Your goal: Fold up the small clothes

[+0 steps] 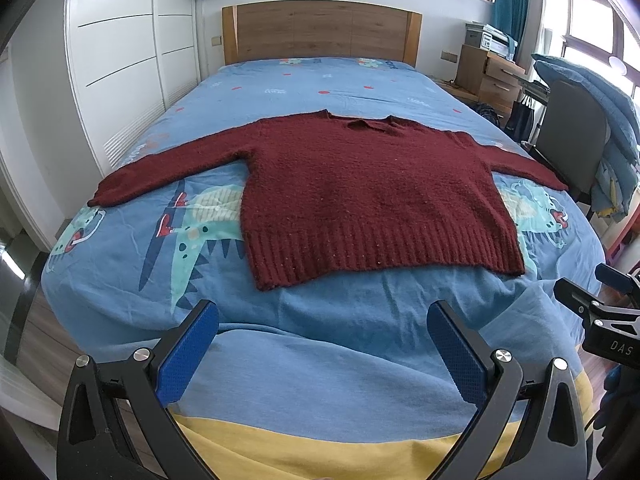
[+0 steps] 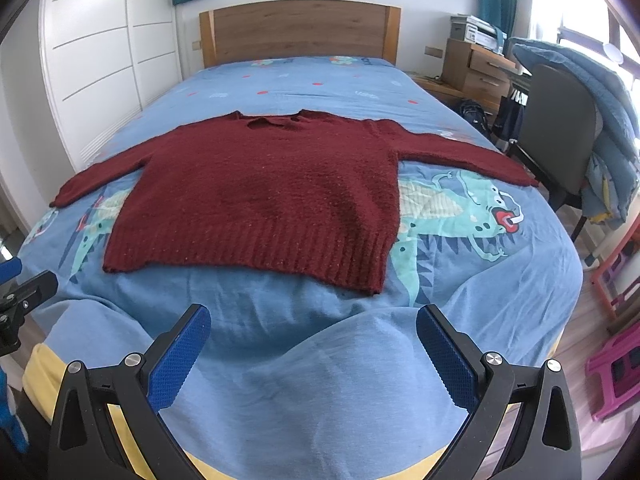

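1. Leftmost, white wardrobe doors along the wall beside the bed.
2. Nearer the foot of the bed, left hand-held gripper held over the blue cover, blue-padded fingers spread wide, nothing between them.
3. Centre, dark red knitted sweater laid flat on the dinosaur-print cover, ribbed hem toward the cameras, neckline toward the wooden headboard, both sleeves stretched out to either side.
4. Left sleeve cuff close to the left edge of the bed; right sleeve cuff reaching the right edge.
5. Right hand-held gripper likewise short of the hem, fingers wide apart and empty, well clear of the sweater.
6. Farther right, dark chair draped with a blue quilt, wooden drawers behind it, pink stool on the floor.
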### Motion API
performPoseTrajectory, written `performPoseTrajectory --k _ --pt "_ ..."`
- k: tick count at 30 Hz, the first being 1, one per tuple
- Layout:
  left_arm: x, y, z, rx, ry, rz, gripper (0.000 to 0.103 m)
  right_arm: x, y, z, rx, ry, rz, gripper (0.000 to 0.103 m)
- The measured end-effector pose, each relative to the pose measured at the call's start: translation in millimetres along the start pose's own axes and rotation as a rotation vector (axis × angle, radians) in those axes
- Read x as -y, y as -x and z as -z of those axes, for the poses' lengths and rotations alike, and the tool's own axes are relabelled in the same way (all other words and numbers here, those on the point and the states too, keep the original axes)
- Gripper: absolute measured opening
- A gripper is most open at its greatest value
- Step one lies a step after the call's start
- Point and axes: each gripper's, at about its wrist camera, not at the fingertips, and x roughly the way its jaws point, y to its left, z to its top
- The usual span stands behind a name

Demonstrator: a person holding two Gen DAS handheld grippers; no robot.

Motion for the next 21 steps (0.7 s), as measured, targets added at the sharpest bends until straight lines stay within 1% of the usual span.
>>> performPoseTrajectory --k 15,21 --pt "-2.0 -3.3 2.3 0.008 0.003 0.01 0.102 3.4 -0.3 0.2 0.0 -0.007 0.004 0.103" --pt "-1.9 -6.1 2.6 0.002 0.001 0.001 0.102 7.1 -3.0 -0.1 -0.003 -0.01 0.008 0.103"
